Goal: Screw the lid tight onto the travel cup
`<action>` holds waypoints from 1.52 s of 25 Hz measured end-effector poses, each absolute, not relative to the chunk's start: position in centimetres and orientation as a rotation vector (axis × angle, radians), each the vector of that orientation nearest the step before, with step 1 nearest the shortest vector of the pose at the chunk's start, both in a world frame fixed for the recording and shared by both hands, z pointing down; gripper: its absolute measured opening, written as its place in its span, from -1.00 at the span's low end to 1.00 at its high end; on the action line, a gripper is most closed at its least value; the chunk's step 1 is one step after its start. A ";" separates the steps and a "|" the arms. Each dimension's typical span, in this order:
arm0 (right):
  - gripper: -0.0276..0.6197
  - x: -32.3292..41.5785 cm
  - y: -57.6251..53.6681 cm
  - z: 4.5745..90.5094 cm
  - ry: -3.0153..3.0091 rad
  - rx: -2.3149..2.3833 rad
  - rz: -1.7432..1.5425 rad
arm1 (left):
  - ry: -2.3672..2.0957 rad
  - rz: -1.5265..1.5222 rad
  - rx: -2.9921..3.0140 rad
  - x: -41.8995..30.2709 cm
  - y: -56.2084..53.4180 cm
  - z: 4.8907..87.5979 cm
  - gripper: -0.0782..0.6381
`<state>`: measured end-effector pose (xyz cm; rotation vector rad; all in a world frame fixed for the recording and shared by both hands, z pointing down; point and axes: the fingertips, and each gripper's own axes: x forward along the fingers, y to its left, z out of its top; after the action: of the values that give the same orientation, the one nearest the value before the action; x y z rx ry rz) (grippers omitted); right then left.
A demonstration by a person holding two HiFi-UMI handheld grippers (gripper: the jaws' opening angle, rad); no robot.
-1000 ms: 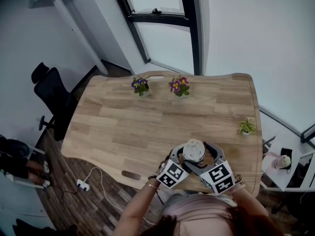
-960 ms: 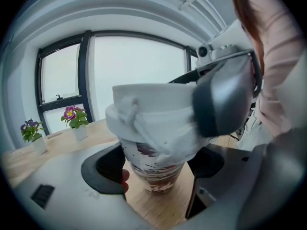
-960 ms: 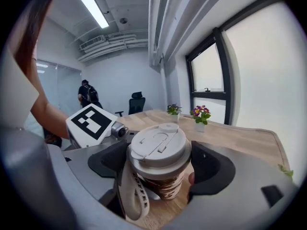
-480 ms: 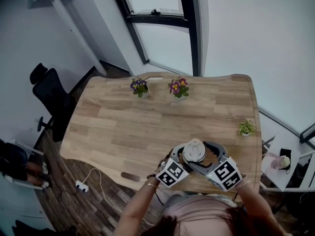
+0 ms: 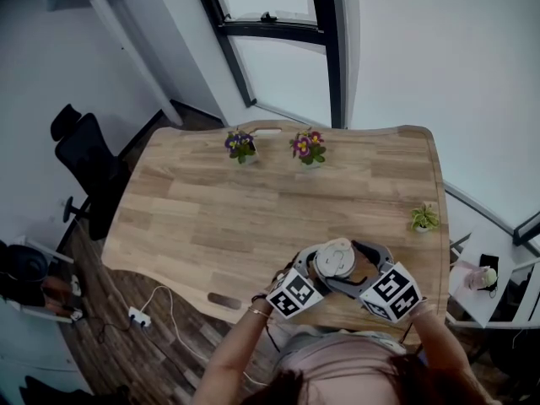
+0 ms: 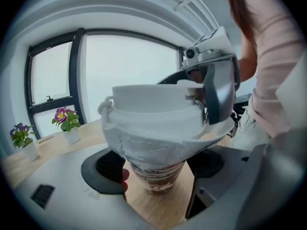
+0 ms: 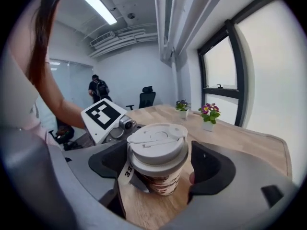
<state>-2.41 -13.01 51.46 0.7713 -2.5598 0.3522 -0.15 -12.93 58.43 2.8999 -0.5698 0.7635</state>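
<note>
The travel cup (image 6: pixel 156 174), brown-patterned with a white sleeve, stands on the wooden table (image 5: pixel 253 218) near its front edge. Its white lid (image 7: pixel 157 140) sits on top and shows in the head view as a pale disc, the lid (image 5: pixel 336 257). My left gripper (image 6: pixel 156 169) comes in from the left and is shut on the cup's body below the lid. My right gripper (image 7: pixel 160 164) comes in from the right, its dark pads (image 7: pixel 211 169) pressed against the lid's rim. In the head view the left gripper (image 5: pixel 316 270) and right gripper (image 5: pixel 353 267) meet around the cup.
Two flower pots (image 5: pixel 241 148) (image 5: pixel 308 148) stand at the table's far edge, and a small green plant (image 5: pixel 423 218) at its right edge. An office chair (image 5: pixel 84 163) is off the table's left side. A person (image 7: pixel 98 89) stands far back in the room.
My right gripper has swung round the lid, its marker cube moving right and turning. The left gripper and the cup have stayed in place.
</note>
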 end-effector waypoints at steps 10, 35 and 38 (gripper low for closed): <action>0.26 -2.5 -13.5 51.2 -2.533 1.081 0.330 | -0.838 0.727 2.816 -0.3 -13.7 58.3 0.25; 0.27 -3.2 -12.9 51.4 -2.606 0.923 0.423 | -0.724 0.785 2.864 -0.5 -12.6 58.7 0.25; 0.27 -3.6 -12.3 51.3 -2.613 0.706 0.390 | -0.512 0.814 2.937 -0.3 -11.6 58.7 0.25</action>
<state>-3.64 -12.28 51.28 0.7060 -2.6128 0.3900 -0.30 -11.59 58.67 2.9366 -0.5121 0.8141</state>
